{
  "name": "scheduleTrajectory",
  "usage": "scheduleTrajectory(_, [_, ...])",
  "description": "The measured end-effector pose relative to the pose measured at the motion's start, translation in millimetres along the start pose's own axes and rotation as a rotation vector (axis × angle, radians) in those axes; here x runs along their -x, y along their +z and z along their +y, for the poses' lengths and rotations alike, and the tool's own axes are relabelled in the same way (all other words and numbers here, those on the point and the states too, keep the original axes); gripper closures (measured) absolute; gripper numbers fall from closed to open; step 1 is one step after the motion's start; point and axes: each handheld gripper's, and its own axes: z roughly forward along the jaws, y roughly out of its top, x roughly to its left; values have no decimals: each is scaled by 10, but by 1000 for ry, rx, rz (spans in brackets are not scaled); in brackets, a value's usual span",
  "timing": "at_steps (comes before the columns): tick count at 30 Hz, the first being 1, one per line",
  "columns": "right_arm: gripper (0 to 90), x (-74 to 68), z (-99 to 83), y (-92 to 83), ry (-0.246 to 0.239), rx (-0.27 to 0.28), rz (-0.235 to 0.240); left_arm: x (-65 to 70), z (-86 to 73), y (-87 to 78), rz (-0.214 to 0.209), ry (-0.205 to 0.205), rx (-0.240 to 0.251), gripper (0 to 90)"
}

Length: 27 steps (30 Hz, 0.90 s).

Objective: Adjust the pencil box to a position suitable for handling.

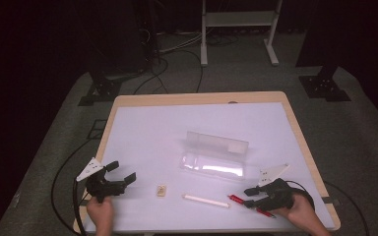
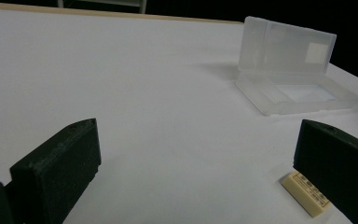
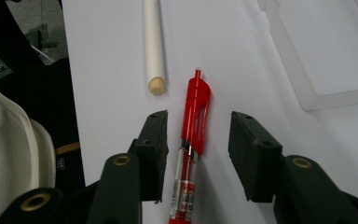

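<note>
At the lower right of the high view, the right gripper [image 1: 250, 196] sits low over the table [image 1: 142, 132], straddling a red pen [image 1: 246, 203]. In the right gripper view the pen [image 3: 192, 140] runs up the middle of the frame between the two black jaws, its red cap end pointing toward the top and its clear barrel toward the bottom. It lies close against the left jaw, perhaps touching it, though I can't be sure from this angle; a clear gap separates it from the right jaw. So the jaws are apart with the pen between them, not clamped on it.

Just left of the pen's cap in that view lies a white stick [image 3: 153, 46], its tan end near the pen's tip. In the high view the stick [image 1: 205, 200] rests lower centre, just left of the pen.

At lower left of the high view, the left gripper [image 1: 124, 173] hovers with its jaws wide apart and nothing in them. In the left gripper view an eraser [image 2: 306, 192] lies at lower right, just by the right jaw.

A clear case [image 1: 216, 155] stands open in the middle of the table, above the stick and the pen.
</note>
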Motion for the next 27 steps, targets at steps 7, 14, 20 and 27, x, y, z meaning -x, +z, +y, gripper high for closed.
scheduleTrajectory(7, [682, -83, -25, 2, -15, -15, -26, 4, -1, -2, -1, -3, -2, 1])
scheduleTrajectory(14, [730, -98, -83, 36, -13, -41, -48, -2, 0, -3, -2, -1, -2, 1])
scheduleTrajectory(20, [770, -129, -94, 66, -29, -45, -66, -4, 0, -3, 0, -1, -3, 1])
scheduleTrajectory(27, [785, -137, -102, 73, -35, -35, -83, -4, 1, -3, -2, -5, 4, 1])
